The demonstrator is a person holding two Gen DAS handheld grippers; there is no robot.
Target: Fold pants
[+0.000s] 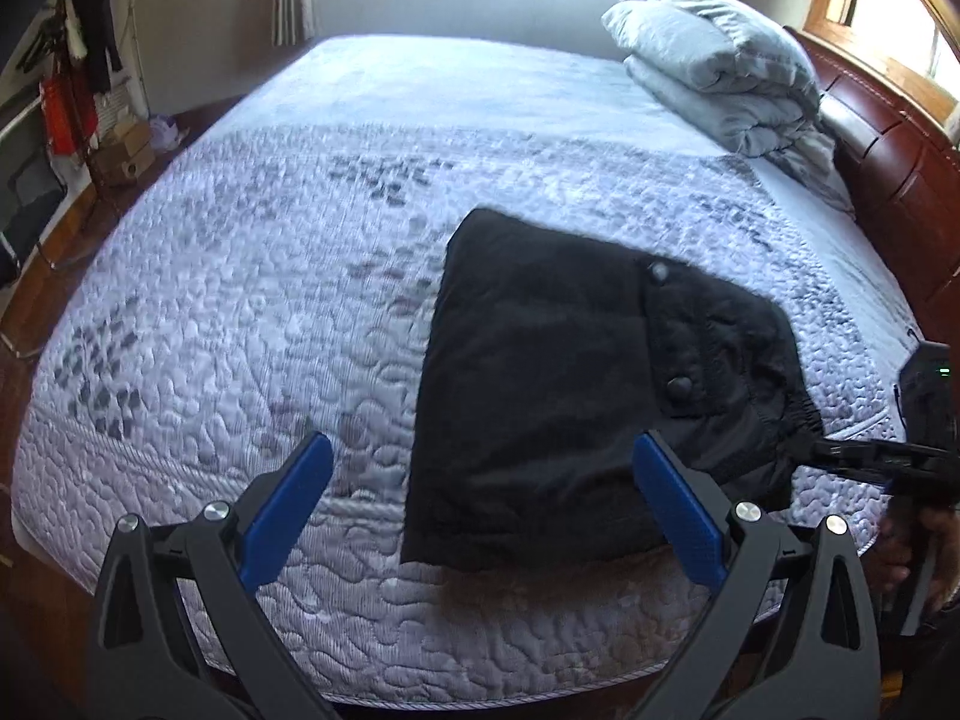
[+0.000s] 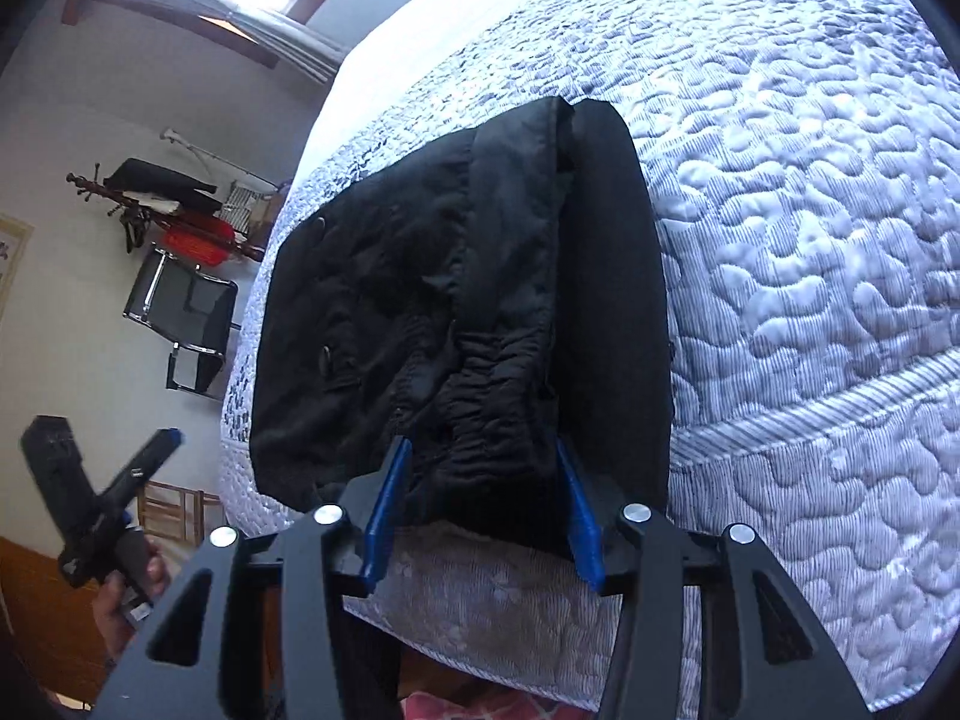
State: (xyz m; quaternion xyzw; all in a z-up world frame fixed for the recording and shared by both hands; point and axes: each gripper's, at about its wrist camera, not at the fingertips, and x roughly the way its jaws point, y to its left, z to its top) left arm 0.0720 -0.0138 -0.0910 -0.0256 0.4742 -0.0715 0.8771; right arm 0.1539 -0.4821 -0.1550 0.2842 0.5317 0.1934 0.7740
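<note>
The black pants [image 1: 540,396] lie folded into a compact rectangle on the quilted bed [image 1: 270,276], near its front edge. My left gripper [image 1: 480,468] is open and empty, hovering above the bed at the pants' near-left side. My right gripper [image 2: 480,480] sits at the elastic waistband [image 2: 492,420], its blue fingers [image 2: 390,504] on either side of the bunched fabric with a wide gap. In the left wrist view the right gripper [image 1: 840,453] reaches the pants' right edge. The pants also fill the middle of the right wrist view [image 2: 450,300].
A folded grey duvet [image 1: 720,72] lies at the far right by the wooden headboard [image 1: 888,138]. A coat rack [image 2: 174,216] and a black chair [image 2: 186,312] stand beside the bed. The left gripper [image 2: 126,480] shows in the right wrist view.
</note>
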